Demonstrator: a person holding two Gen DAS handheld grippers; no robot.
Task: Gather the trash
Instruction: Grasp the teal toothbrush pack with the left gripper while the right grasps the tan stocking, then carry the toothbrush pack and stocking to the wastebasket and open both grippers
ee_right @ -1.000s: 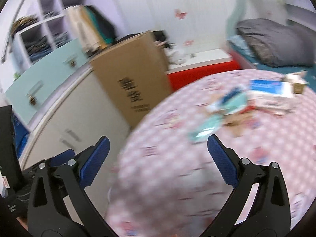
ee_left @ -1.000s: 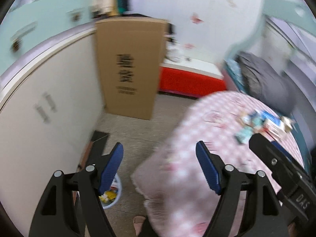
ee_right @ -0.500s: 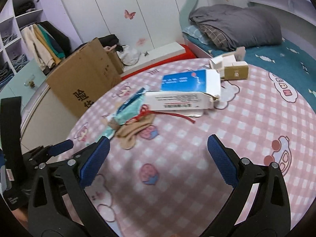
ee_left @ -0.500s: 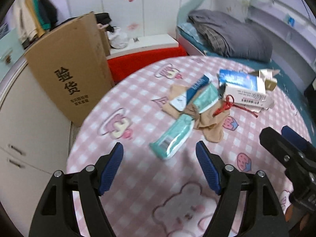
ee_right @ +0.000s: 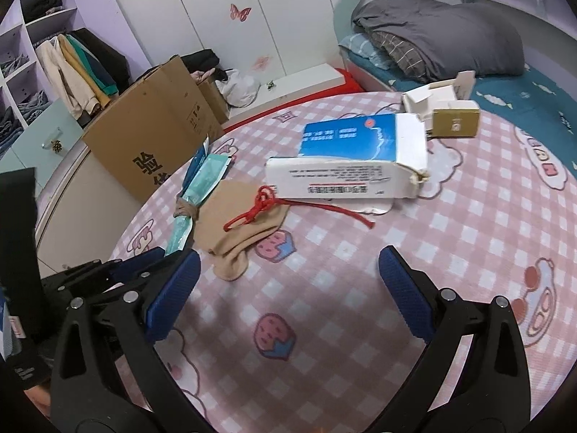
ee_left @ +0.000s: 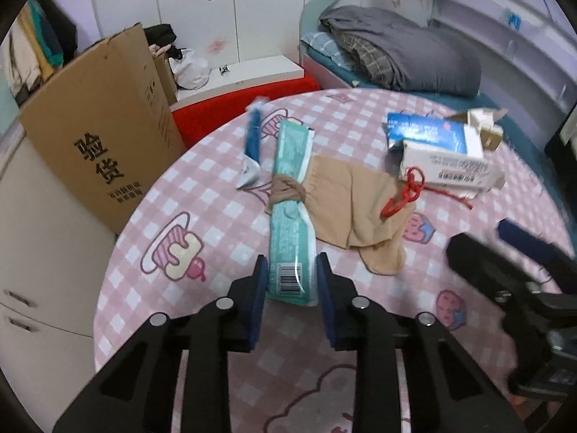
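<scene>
Lying wrapper: teal packet (ee_left: 291,231) on the pink checked tablecloth (ee_left: 216,216), its barcode end between the blue pads.
Left gripper (ee_left: 291,281): jaws closing, pads at the packet's edges.
Right gripper (ee_right: 288,281): jaws wide, nothing between.
Around: beige stocking (ee_left: 346,202) at 2 o'clock of the packet; white-blue carton (ee_right: 346,166) beyond.
Room: cardboard box (ee_left: 101,137) at 10 o'clock; bed with grey quilt (ee_right: 440,32) at 1.
Right view only: shelves with hanging clothes (ee_right: 72,68).

Tablecloth (ee_right: 324,310) bare near right; boxes (ee_right: 346,166) beyond.
</scene>
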